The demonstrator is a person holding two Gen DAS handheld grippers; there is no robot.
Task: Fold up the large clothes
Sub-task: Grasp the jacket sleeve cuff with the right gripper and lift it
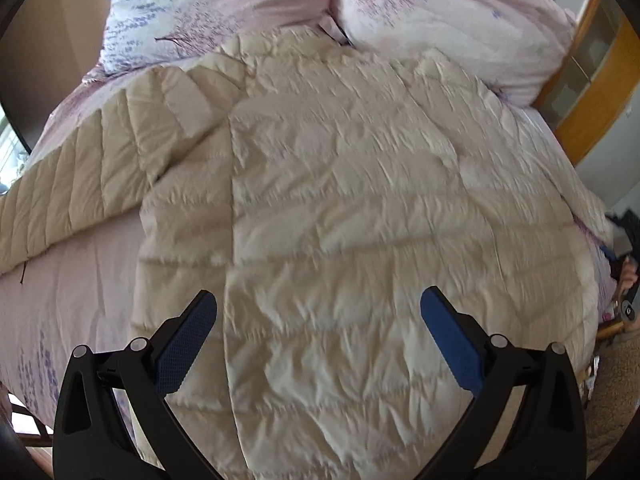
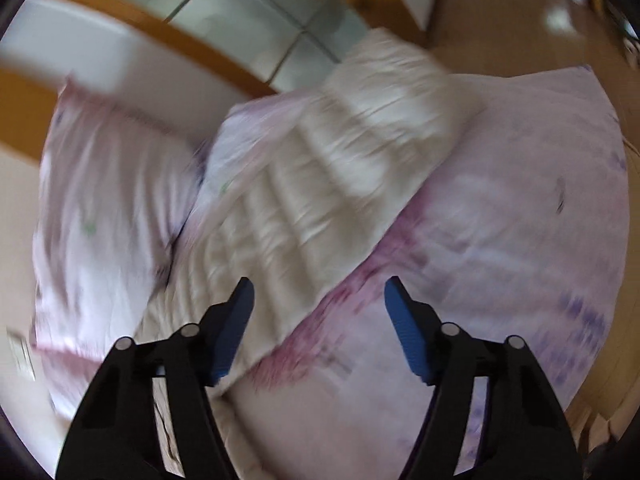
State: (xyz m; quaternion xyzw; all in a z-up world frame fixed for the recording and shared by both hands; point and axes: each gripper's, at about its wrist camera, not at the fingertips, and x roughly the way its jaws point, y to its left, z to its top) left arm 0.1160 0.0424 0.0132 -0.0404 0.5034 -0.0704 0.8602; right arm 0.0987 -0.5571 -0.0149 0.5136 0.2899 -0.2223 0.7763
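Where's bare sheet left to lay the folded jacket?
Free: the pink sheet left of the jacket, below its spread sleeve; also the sheet right of the sleeve in the right wrist view. Crowded: pillows at the head.

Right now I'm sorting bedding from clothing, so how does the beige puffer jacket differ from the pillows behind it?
The puffer jacket is plain beige; the pillows are pink with a floral print. The jacket is quilted in stitched bands; the pillows are smooth. The jacket lies spread flat; the pillows sit plump at its far end. Both rest on the pink bedsheet.

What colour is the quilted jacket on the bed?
Cream-beige, with stitched puffy panels: the quilted jacket shows best in the left wrist view.
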